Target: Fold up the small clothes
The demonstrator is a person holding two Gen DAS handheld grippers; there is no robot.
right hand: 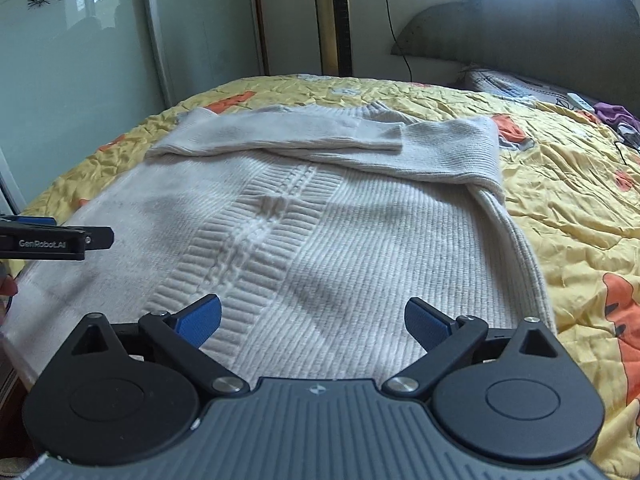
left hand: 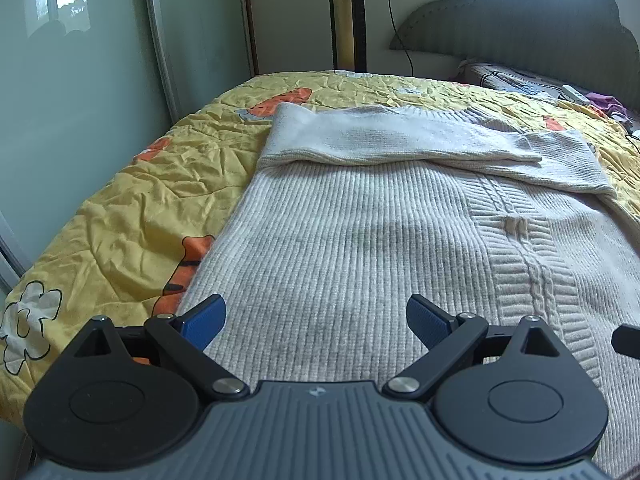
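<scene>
Sweater (left hand: 360, 232) lies flat on the quilt (left hand: 132, 208), sleeves (left hand: 384, 140) already crossed over its far end. Both claws hover over its near hem, wide and empty: left claw (left hand: 316, 322) near the left edge, right claw (right hand: 312, 320) right of the cable rib. Best to pinch the hem at both corners evenly, lift together and carry it far, to the sleeves, keeping the edges square. Beyond the crumpled yellow quilt stand a grey headboard (left hand: 520, 20), a fan (right hand: 332, 20) and a glass door (left hand: 80, 60).
</scene>
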